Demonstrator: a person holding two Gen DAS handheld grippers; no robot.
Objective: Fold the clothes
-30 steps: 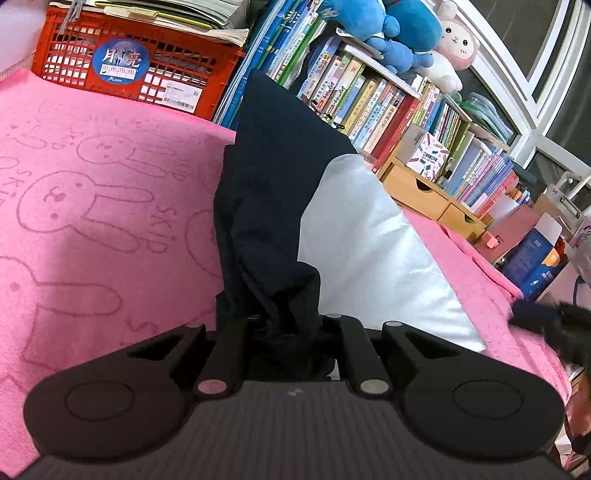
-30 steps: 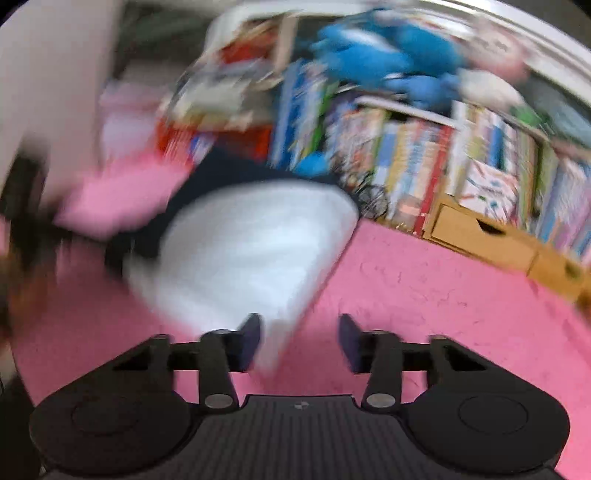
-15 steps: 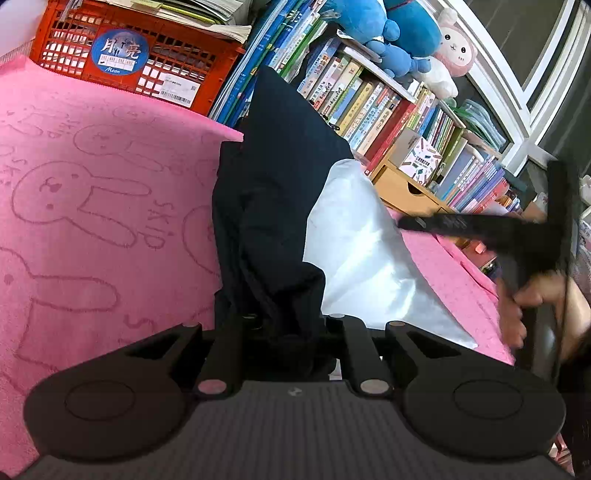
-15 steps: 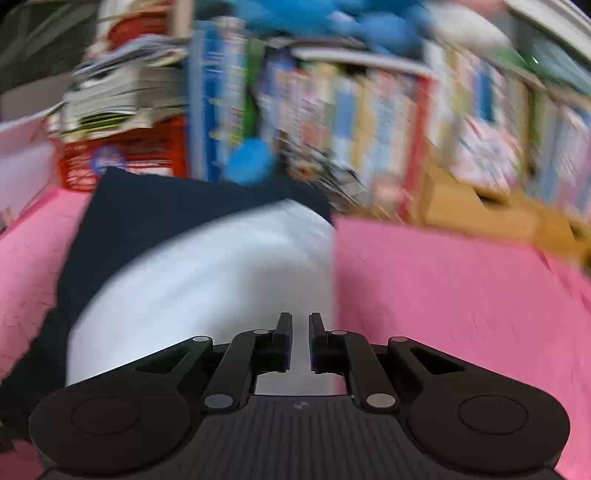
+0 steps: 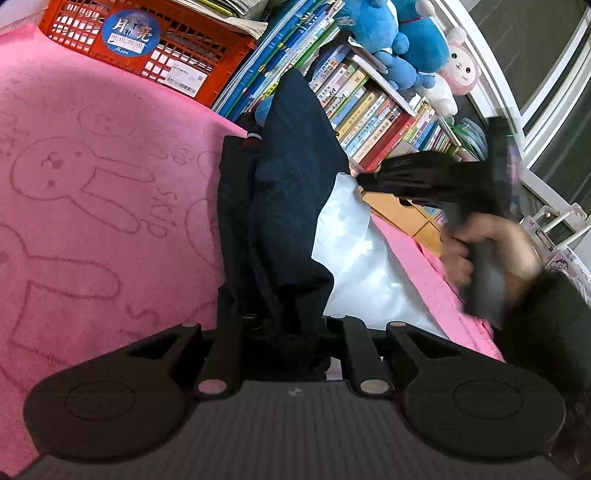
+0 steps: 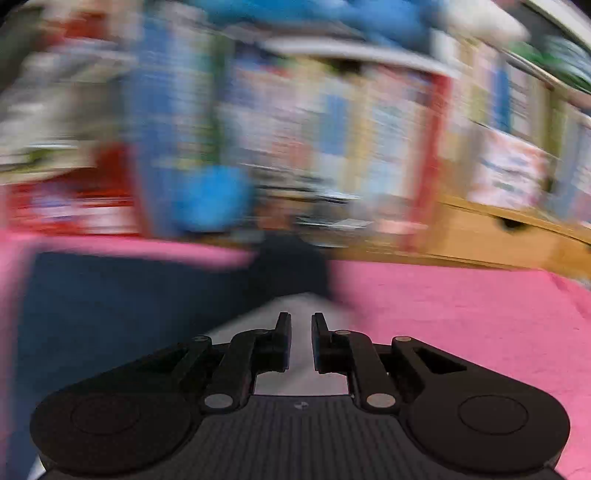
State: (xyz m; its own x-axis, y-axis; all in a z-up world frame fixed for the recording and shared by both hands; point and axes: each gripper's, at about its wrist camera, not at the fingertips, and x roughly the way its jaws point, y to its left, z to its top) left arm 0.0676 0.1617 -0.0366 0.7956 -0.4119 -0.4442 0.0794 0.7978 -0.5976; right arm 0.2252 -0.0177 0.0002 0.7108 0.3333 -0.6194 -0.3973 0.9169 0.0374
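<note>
A dark navy garment (image 5: 291, 192) with a shiny white panel (image 5: 354, 258) lies on the pink rabbit-print towel (image 5: 92, 206). My left gripper (image 5: 291, 321) is shut on the bunched near end of the navy cloth. In the left wrist view a hand carries my right gripper (image 5: 365, 181), whose tips hover at the white panel's far corner. The right wrist view is blurred: the right gripper (image 6: 300, 321) has its jaws opening, a narrow gap between the pads. White cloth (image 6: 295, 306) shows through the gap without being pinched, and the navy cloth (image 6: 129, 314) lies to the left.
A red crate (image 5: 147, 48) with papers stands at the towel's far edge. Rows of books (image 5: 369, 110), blue and pink plush toys (image 5: 402, 33) and a wooden drawer box (image 5: 402, 214) line the back. A window frame (image 5: 524, 92) is at the right.
The right gripper swept in from the right to the white panel's far corner and narrowed its jaws from wide apart. The left gripper kept its hold and barely moved.
</note>
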